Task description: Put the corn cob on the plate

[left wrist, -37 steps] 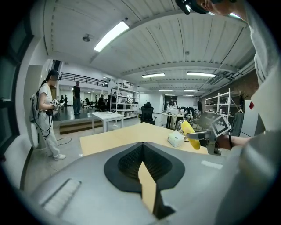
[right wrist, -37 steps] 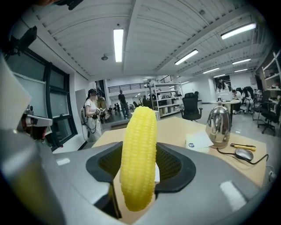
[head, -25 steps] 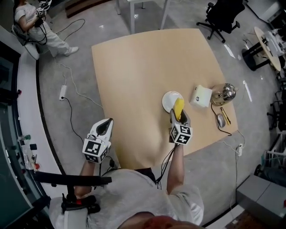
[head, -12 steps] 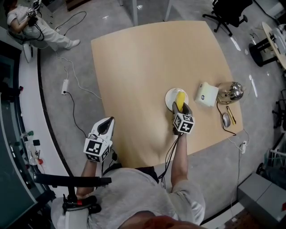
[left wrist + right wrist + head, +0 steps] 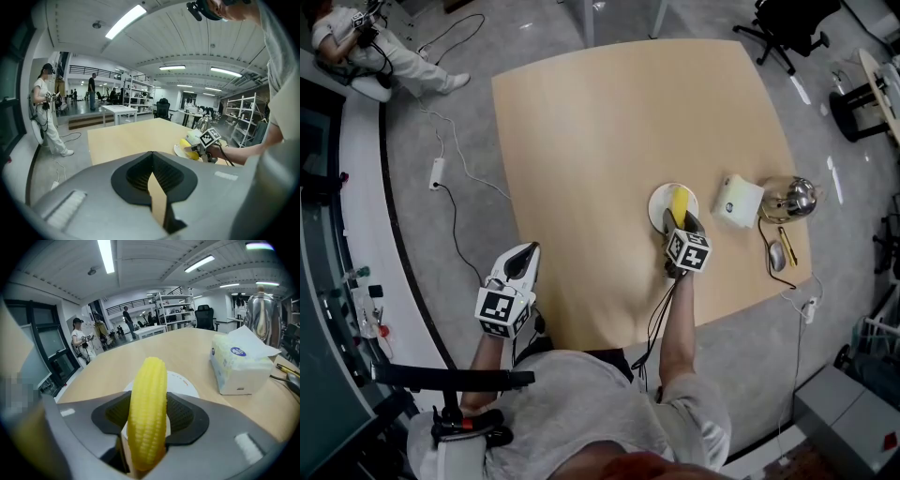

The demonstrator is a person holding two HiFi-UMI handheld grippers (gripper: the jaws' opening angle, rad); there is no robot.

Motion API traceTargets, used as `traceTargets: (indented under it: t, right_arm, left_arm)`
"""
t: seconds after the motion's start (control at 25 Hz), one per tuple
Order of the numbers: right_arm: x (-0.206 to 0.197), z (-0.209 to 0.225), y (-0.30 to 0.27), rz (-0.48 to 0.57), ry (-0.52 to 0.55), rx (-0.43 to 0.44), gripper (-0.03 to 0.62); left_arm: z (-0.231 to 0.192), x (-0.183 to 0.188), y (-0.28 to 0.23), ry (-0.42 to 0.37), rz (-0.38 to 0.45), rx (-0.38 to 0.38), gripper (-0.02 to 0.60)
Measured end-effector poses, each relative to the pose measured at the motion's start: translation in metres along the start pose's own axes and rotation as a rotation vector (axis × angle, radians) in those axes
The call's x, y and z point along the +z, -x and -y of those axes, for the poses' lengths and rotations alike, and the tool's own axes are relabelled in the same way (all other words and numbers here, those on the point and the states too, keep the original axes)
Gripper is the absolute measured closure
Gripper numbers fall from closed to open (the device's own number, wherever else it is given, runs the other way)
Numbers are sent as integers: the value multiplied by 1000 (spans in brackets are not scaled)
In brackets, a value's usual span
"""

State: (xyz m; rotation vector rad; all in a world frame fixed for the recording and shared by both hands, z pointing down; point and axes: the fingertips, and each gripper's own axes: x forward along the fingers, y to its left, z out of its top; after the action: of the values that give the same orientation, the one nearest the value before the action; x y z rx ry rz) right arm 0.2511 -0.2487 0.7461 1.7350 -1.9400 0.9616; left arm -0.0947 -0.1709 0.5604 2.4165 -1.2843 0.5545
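Observation:
A yellow corn cob [image 5: 679, 203] is held lengthwise in my right gripper [image 5: 680, 221], which is shut on it. The cob [image 5: 147, 408] points forward between the black pads, low over the small white plate [image 5: 185, 382]. That plate [image 5: 657, 202] sits on the tan table, right of centre; whether the cob touches it I cannot tell. My left gripper [image 5: 523, 255] hangs off the table's near-left edge, its tips together with nothing in them [image 5: 152, 157]. From the left gripper view the cob [image 5: 189, 153] and the plate [image 5: 178, 150] show far off at right.
A white tissue box [image 5: 737, 200] stands just right of the plate, with a metal kettle [image 5: 792, 196] beyond it. A mouse [image 5: 777, 255] and a yellow pen [image 5: 789, 246] lie near the table's right edge. A person [image 5: 356, 37] sits at far upper left; cables cross the floor.
My right gripper has come down and forward with the cob, so it now lies lower over the plate. The left gripper has sunk slightly beside the table.

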Motion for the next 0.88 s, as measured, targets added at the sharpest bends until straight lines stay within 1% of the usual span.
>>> traceTargets:
  t: [0.44,0.88]
  right_arm:
    - [-1,1,-11,-46,8,-3,364]
    - [0,-2,-16,-52,-8,10,364]
  left_arm:
    - [-2,1,-2,10,-2,11,561]
    - [-3,1,-1,16,9,18,561]
